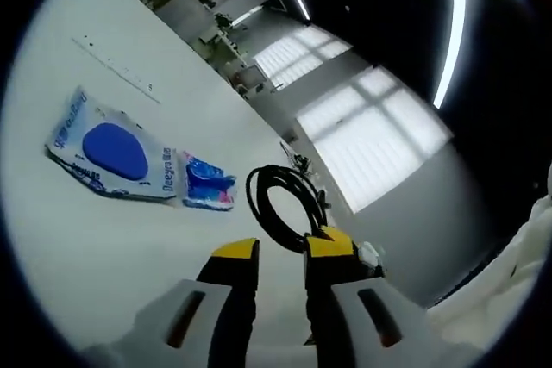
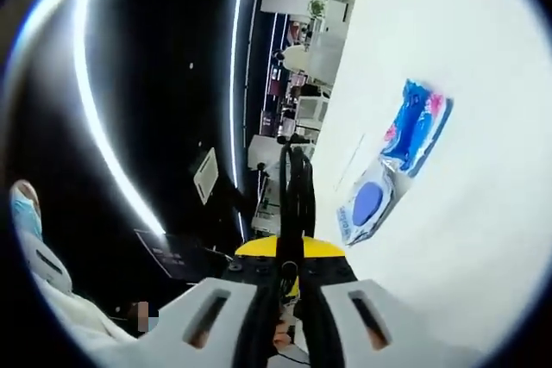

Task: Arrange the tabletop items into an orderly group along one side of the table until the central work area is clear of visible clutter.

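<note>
On the white table [image 1: 103, 239] lies a flat white-and-blue packet [image 1: 112, 152] with a blue oval, and a small blue-and-pink packet [image 1: 207, 183] touches its right end. A black coiled cable [image 1: 280, 204] stands just past the right jaw tip of my left gripper [image 1: 282, 252], whose yellow-tipped jaws are apart with nothing between them. In the right gripper view my right gripper [image 2: 291, 256] is shut on the black cable [image 2: 296, 191], which rises edge-on from its jaws. The big packet [image 2: 371, 200] and the small packet [image 2: 414, 127] lie to the right on the table [image 2: 466, 40].
The table edge runs close behind the cable, with a room of desks and bright windows [image 1: 379, 135] beyond. A white sleeve [image 1: 526, 256] shows at the right. A faint printed line [image 1: 121, 66] crosses the far tabletop.
</note>
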{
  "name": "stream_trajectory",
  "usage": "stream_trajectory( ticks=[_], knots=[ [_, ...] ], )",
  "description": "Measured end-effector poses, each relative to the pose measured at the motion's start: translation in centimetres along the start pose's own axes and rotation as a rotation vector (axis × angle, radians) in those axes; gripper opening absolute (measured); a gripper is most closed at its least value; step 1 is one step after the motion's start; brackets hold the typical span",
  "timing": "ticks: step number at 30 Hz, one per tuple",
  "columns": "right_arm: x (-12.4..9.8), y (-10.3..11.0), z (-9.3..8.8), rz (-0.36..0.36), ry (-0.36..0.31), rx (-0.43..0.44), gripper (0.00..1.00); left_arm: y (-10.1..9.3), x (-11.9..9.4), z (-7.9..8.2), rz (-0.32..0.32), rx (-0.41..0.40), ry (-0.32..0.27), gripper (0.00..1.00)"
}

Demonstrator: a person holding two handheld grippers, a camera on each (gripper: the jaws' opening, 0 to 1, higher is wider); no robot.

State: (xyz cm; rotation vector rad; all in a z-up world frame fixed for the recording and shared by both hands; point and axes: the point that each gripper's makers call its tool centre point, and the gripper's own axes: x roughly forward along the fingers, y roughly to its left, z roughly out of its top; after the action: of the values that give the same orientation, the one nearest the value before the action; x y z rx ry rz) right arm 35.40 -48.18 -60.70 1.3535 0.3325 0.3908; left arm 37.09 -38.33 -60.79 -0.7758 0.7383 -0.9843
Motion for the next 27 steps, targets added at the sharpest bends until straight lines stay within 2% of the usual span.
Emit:
stream_trajectory(
  ticks=[7, 12, 14, 22, 27],
  knots=[
    [-0.5, -2.8, 0.8, -0.069, -0.023, 0.025, 0.03, 1.4, -2.7, 1.5, 0.045, 0.012, -0.085, 0.27],
    [-0.5, -4.8, 0.1, -0.116, 0.001, 0.045, 0.03, 2.1, -4.5, 2.2, 0.066, 0.013, -0.158, 0.4],
    [-0.2, -5.3, -0.4, -0.133, 0.012, 0.048, 0.03, 2.2, -5.1, 2.2, 0.07, 0.012, -0.17, 0.44],
    [0.4, -7.3, -1.4, -0.206, 0.047, 0.048, 0.03, 2.7, -6.4, 2.3, 0.085, 0.002, -0.2, 0.46],
    [0.0, -8.3, -1.3, -0.249, 0.041, 0.054, 0.04, 2.6, -7.0, 2.9, 0.082, 0.005, -0.244, 0.48]
  ],
)
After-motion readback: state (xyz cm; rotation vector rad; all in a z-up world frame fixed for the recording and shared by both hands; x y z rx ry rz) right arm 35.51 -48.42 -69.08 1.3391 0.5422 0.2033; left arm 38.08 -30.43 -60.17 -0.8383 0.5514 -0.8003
